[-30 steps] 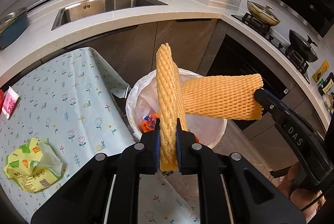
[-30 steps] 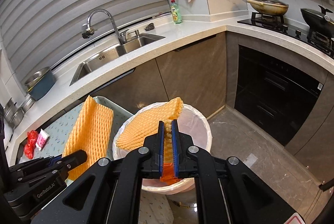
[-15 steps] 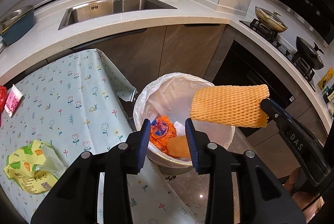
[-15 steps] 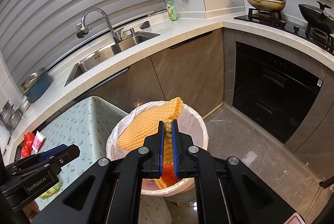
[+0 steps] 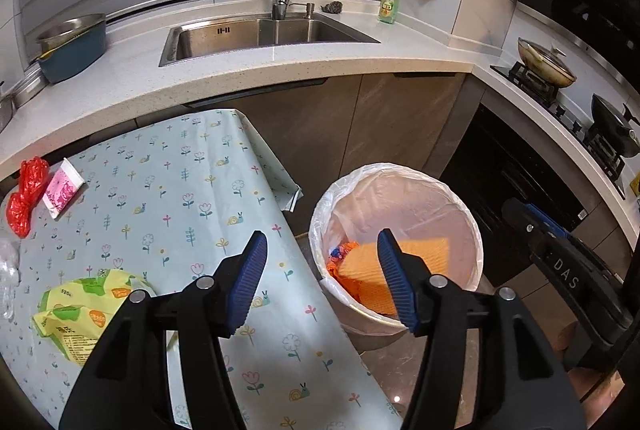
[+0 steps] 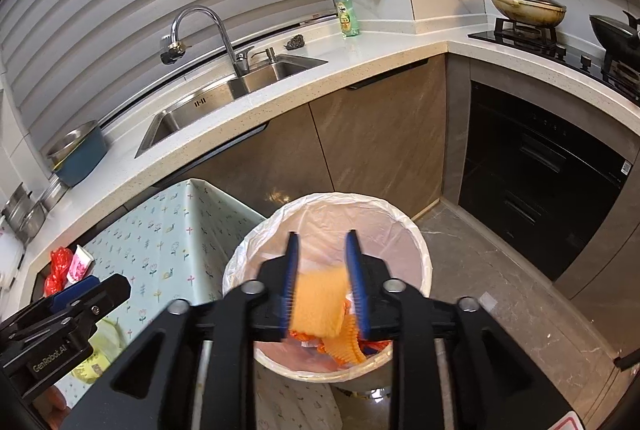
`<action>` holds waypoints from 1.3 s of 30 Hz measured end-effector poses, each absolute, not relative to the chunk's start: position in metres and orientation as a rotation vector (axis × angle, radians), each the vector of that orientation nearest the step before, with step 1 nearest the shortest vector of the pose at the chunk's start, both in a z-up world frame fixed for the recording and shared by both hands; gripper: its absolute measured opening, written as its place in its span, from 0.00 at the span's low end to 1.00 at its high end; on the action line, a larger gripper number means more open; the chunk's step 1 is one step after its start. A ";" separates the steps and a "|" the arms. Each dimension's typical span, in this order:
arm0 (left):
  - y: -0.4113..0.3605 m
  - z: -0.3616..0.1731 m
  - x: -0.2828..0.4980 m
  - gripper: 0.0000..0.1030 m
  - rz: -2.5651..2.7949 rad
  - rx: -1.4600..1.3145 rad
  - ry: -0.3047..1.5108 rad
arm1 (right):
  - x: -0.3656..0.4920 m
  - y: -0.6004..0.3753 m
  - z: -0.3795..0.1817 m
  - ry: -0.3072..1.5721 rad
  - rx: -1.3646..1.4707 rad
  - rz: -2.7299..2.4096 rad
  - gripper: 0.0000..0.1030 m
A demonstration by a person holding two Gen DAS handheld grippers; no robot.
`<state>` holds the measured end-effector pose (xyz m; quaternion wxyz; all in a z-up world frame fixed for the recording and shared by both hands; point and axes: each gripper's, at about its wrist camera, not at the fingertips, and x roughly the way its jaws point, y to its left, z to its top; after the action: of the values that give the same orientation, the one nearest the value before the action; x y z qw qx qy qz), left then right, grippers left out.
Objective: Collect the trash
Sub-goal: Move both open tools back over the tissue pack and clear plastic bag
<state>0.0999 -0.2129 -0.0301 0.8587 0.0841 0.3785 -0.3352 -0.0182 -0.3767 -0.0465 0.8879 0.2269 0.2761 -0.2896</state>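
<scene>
Both grippers hang with jaws spread wide and holding nothing: the left gripper (image 5: 322,278) over the table's edge beside the bin (image 5: 400,173), the right gripper (image 6: 323,280) above the bin's mouth. Two orange foam nets (image 5: 400,262) lie inside the bin on other orange scraps. Three pieces of trash sit on the table (image 5: 176,173): one yellow-green wrapper (image 5: 76,310) near its front edge, one red bag (image 5: 26,193) and one pink packet (image 5: 62,187) at its far left corner.
</scene>
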 end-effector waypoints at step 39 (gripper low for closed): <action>0.014 -0.026 0.148 0.78 -0.290 0.046 0.746 | 0.066 -0.172 -0.043 0.676 0.292 -0.210 0.62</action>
<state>0.1482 0.0136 -0.0262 0.9207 0.0222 0.3631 -0.1412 0.0663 -0.1716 -0.0427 0.9276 0.1427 0.3296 -0.1024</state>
